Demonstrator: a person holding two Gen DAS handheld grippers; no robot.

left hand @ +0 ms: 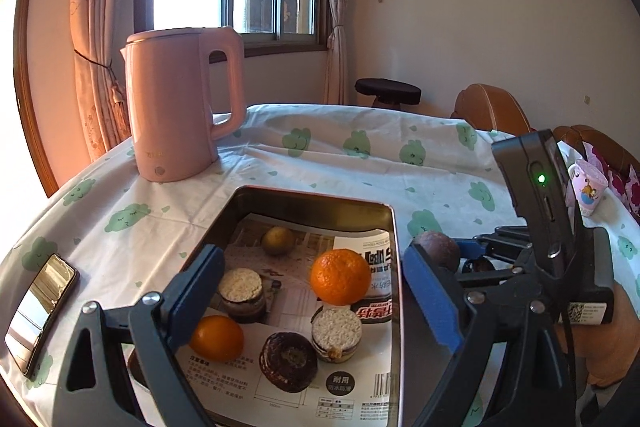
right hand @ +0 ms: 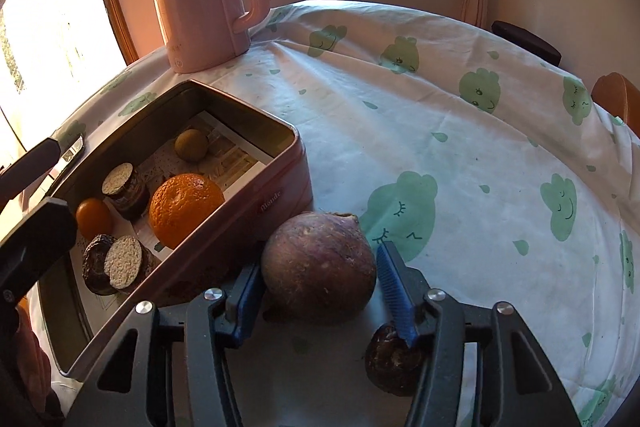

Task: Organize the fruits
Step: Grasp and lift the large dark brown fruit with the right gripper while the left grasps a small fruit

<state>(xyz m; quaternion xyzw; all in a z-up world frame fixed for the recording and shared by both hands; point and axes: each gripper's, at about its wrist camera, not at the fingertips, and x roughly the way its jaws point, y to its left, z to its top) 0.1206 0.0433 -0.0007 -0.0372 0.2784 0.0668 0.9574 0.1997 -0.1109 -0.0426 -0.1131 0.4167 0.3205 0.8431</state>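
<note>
Phone: lies flat on the desk's cloth at the far left, apart from the tin.
Kettle: pink, upright at the back of the desk, beyond the tin.
Left tongs: held above the tin, pointing forward and down; fingers spread wide with nothing between them.
Tin: open, paper-lined; holds a large orange, a smaller orange, a yellowish fruit at the far end, plus round cakes.
Right tongs: low over the desk just right of the tin; blue pads sit on either side of a brown round fruit; whether they are pressing it I cannot tell.
Small dark fruit: on the cloth under the right finger.
Cup: near the desk's right edge.
</note>
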